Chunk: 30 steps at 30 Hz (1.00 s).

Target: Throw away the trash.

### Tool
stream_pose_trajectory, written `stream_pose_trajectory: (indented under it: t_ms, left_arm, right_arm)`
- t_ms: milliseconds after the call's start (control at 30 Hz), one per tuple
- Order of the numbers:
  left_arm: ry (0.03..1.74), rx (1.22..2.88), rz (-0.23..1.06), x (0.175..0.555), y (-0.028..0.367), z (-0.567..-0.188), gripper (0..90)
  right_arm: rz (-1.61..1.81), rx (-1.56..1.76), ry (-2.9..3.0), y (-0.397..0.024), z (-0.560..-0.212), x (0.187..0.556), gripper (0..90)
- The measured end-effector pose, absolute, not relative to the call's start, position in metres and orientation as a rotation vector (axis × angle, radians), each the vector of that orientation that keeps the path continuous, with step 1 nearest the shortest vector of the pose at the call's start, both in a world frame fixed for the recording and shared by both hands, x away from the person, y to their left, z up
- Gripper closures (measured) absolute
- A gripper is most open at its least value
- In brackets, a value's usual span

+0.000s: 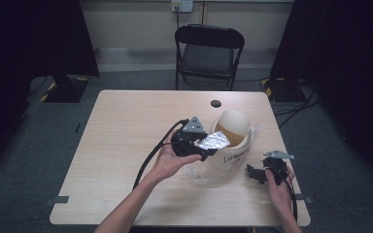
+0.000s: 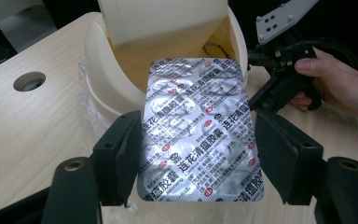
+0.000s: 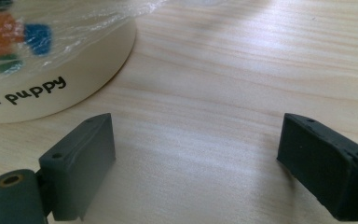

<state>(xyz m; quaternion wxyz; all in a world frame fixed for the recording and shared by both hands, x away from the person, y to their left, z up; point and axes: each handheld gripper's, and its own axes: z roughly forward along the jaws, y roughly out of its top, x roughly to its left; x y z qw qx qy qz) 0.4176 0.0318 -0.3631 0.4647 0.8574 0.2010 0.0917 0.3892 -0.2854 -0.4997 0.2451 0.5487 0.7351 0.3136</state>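
1. While the person's left hand holds it near the middle of the table, the left gripper clamps a silver blister pack by its two long edges, jaws pressed on either side.
2. In the left gripper view, the blister pack stands foil side up with red and black print, its far end at 12 o'clock reaching over the open mouth of the cream bin.
3. In the high view, the cream bin sits at 3 o'clock of the left gripper, touching crumpled clear plastic at its base.
4. The right gripper rests low at 4 o'clock of the bin, near the table's right edge.
5. In the right gripper view, its jaws stand wide apart with bare wood between them, and the bin's base lies at 10 o'clock.
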Motion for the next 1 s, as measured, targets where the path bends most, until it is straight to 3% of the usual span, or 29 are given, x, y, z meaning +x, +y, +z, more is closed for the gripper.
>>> stream_pose_trajectory:
  t_ms: [1000]
  left_arm:
    - [0.528, 2.033, 0.153, 0.441, 0.006, -0.36, 34.0]
  right_arm:
    - [0.856, 1.498, 2.006, -0.285, -0.5, 0.389, 10.2]
